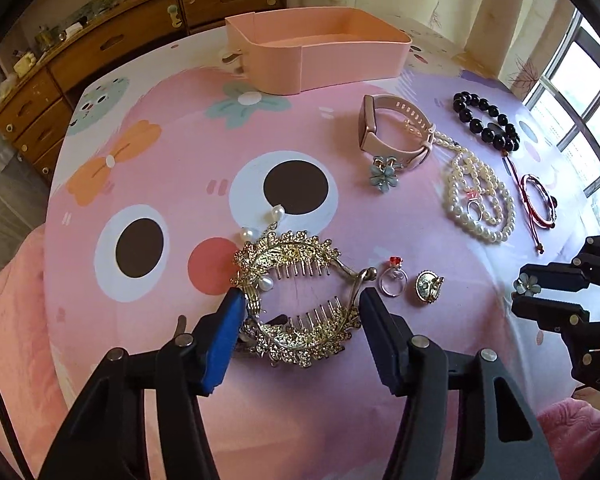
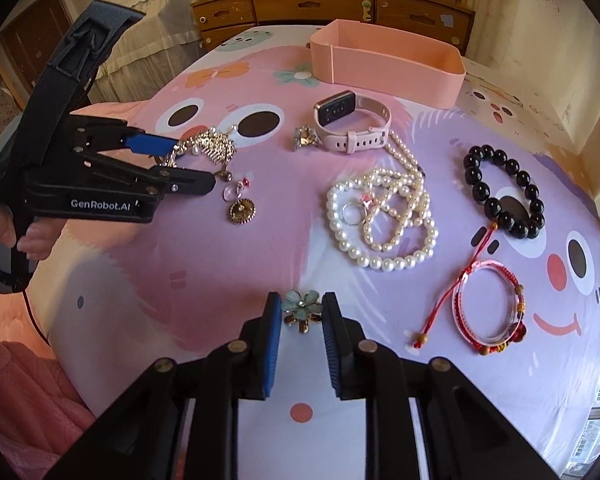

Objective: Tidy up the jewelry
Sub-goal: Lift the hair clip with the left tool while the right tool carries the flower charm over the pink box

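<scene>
Gripping gold hair claw (image 1: 296, 300) with left tool (image 1: 300, 300), right tool (image 2: 300, 312) pinching flower brooch (image 2: 300, 307)

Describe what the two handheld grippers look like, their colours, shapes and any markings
Both are black plastic tongs with silver rivets and ribbed blue pads. The left gripper carries white "GenRobot.AI" lettering on its side, and a thin dark red cable trails below its handle. The right gripper shows no lettering here.

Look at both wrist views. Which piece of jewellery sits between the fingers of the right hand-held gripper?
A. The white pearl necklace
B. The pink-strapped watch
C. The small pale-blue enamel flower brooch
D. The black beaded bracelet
C: in the right wrist view the small pale-blue enamel flower brooch is pinched between the pads of the right hand-held gripper, while the bracelet, necklace and watch lie apart on the cloth.
</scene>
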Demonstrator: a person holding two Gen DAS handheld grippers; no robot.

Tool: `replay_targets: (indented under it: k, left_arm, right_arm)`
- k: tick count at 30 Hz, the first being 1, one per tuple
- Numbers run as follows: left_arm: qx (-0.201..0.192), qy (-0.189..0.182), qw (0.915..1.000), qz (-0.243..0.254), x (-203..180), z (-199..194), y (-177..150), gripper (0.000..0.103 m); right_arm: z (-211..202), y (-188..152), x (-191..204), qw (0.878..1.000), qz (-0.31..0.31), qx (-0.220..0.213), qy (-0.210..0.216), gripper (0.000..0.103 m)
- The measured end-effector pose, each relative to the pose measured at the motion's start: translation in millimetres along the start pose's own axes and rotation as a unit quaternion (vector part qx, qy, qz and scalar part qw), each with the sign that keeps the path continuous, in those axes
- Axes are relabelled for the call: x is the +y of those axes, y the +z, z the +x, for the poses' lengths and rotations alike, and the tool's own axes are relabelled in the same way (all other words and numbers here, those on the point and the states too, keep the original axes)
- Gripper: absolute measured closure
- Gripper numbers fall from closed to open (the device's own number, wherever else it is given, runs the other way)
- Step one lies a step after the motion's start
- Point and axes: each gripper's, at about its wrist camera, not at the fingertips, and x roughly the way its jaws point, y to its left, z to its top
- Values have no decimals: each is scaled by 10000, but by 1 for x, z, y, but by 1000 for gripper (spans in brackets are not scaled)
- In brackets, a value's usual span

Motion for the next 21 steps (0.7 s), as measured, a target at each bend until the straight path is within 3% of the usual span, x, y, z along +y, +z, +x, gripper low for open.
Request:
replay_targets:
  k: [9, 15, 21]
  left_arm:
    - [-298, 256, 9976, -573, 0, -29, 8, 45]
    - [-898, 258, 9937, -621, -2, -56, 40, 45]
    - [-1514, 190, 9844, -876, 5, -74, 79, 45]
  right_arm:
    - [-15, 44, -9, 9984, 256, -503, -4, 83]
    - [-27, 82, -18, 9940, 356, -1028, -135, 83]
    - [-38, 119, -28, 9871, 359, -1539, -240, 83]
